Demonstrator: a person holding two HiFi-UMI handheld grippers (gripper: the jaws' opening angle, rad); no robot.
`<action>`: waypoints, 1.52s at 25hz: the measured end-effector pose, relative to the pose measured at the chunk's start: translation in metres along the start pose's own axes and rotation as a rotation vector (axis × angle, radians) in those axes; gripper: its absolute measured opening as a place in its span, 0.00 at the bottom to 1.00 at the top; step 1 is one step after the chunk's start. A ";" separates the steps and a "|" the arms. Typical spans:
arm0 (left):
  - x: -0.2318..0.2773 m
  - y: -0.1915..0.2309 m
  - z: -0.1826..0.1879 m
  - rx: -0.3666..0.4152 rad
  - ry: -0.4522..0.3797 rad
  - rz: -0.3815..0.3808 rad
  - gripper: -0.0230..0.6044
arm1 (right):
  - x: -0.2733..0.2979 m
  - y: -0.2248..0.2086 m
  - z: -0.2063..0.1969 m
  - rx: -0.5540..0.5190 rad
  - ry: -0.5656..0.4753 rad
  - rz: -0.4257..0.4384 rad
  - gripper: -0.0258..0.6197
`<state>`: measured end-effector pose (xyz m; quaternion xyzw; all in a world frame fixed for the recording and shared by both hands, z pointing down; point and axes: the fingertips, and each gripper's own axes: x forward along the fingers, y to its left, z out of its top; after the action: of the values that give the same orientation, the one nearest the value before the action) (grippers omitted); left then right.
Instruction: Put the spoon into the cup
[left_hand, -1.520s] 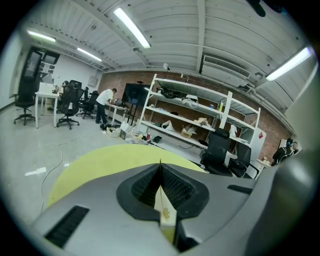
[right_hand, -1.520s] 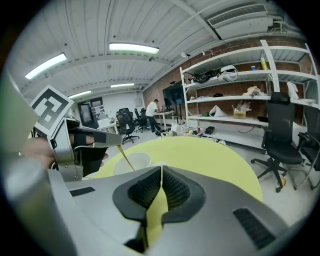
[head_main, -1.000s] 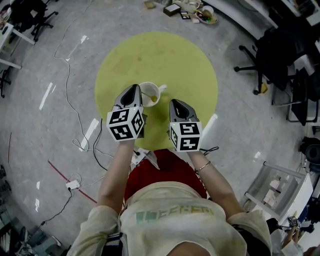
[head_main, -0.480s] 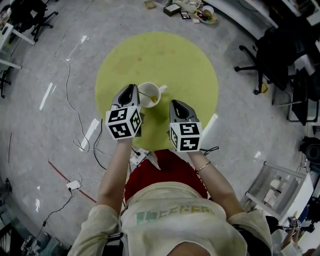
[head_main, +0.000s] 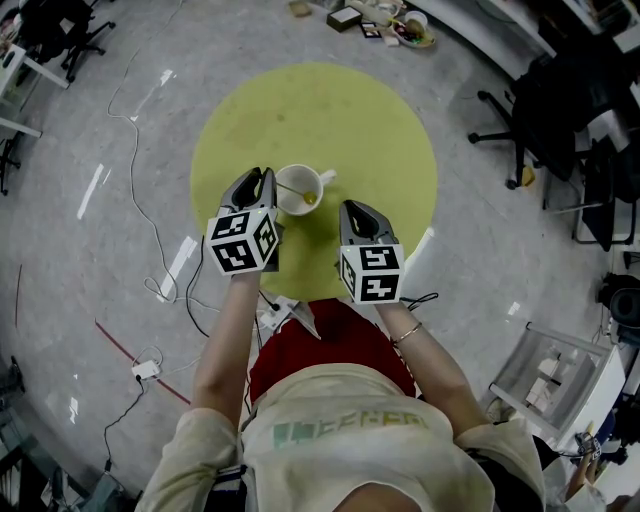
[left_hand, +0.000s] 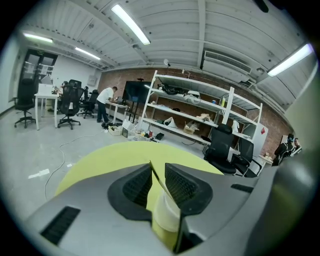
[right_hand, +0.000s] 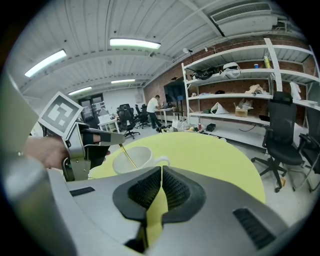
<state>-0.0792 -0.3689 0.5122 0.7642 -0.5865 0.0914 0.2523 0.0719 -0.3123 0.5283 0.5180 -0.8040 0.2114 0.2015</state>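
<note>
Left gripper (head_main: 264, 179) eased left, still clamping spoon (head_main: 293, 189), its bowl inside cup (head_main: 300, 211)

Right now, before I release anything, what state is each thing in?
left gripper: shut on the spoon's handle.
right gripper: shut, holding nothing.
spoon: tilted, bowl end down inside the cup, handle held at the rim side.
cup: upright on the yellow table, open top, not gripped.
</note>
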 end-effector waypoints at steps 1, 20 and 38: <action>0.000 0.001 -0.001 -0.004 0.000 0.000 0.16 | 0.000 0.000 -0.001 -0.001 0.001 0.000 0.10; -0.031 0.011 -0.017 -0.045 -0.012 0.003 0.19 | -0.009 0.021 -0.014 0.009 0.015 0.008 0.10; -0.070 0.016 -0.042 -0.055 0.009 -0.023 0.20 | -0.030 0.048 -0.031 0.018 0.012 -0.009 0.10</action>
<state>-0.1080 -0.2919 0.5218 0.7631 -0.5790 0.0757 0.2769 0.0429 -0.2552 0.5310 0.5221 -0.7984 0.2210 0.2028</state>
